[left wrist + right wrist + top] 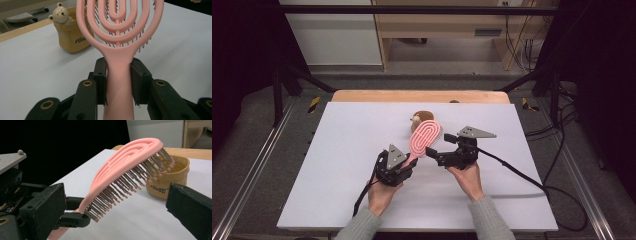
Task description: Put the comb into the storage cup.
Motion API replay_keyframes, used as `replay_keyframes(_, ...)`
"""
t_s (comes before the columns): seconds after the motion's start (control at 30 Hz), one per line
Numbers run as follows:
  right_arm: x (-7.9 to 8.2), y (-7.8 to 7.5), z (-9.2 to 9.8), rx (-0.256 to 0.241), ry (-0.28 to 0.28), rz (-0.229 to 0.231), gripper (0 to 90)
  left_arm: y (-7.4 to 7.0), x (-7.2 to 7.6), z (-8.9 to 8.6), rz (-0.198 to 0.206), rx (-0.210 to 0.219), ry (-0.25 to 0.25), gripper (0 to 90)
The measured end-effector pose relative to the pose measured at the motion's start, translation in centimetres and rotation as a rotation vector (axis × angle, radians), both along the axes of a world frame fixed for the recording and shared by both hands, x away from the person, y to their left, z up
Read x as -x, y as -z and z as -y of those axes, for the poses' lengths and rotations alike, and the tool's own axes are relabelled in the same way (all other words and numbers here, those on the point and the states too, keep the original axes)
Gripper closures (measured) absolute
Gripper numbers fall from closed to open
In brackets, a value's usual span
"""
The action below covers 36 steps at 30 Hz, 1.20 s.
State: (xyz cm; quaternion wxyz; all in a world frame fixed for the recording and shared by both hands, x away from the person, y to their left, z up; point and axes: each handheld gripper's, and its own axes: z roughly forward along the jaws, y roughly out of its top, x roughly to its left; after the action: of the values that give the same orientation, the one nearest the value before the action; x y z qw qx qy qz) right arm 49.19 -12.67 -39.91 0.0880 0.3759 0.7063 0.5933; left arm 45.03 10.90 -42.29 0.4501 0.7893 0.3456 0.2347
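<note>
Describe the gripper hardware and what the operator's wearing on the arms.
Both grippers, left gripper and right gripper, are black, with blocky fingers, brass-ringed pivot holes and a grey three-cornered plate on top. A black cable trails from each. Sleeves are grey knit.

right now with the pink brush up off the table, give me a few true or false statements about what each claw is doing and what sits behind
1. The left claw is shut on the handle of the pink hairbrush. True.
2. The brush's bristles point upward. False: they point down toward the white table.
3. The right claw is clamped on the brush head. False: its jaws stand open, apart from the brush.
4. A tan pot with a small bear figure on its rim stands beyond the brush. True.
5. The brush lies flat on the table. False: it is held raised and tilted.
</note>
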Motion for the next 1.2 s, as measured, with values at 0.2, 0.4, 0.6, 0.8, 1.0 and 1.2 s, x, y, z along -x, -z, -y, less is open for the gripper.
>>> replay_keyframes(0.2, -0.2, 0.1, 0.0, 0.000, -0.006, -0.018, 5.8, 0.0, 0.1, 0.4, 0.001, 0.006, 0.007, 69.1)
replay_keyframes(0.4, -0.3, 0.0, 0.0, -0.002, -0.015, -0.029, 10.3, 0.1, 0.3, 0.9, 0.004, 0.012, 0.014, 69.1)
replay_keyframes(0.6, -0.4, -0.1, 0.1, -0.019, -0.024, -0.067, 14.4, 0.2, 0.6, 1.4, 0.008, 0.015, 0.028, 69.1)
replay_keyframes(0.8, -0.5, -0.2, 0.2, -0.016, -0.014, -0.090, 19.6, 0.2, 1.0, 1.7, 0.016, 0.013, 0.034, 69.2)
replay_keyframes(1.0, -0.7, -0.2, 0.2, -0.022, -0.010, -0.121, 25.6, 0.4, 1.2, 1.9, 0.020, 0.011, 0.036, 69.2)
replay_keyframes(1.2, -0.6, -0.3, 0.2, -0.024, -0.007, -0.141, 33.8, 0.3, 1.2, 1.9, 0.024, 0.016, 0.032, 69.2)
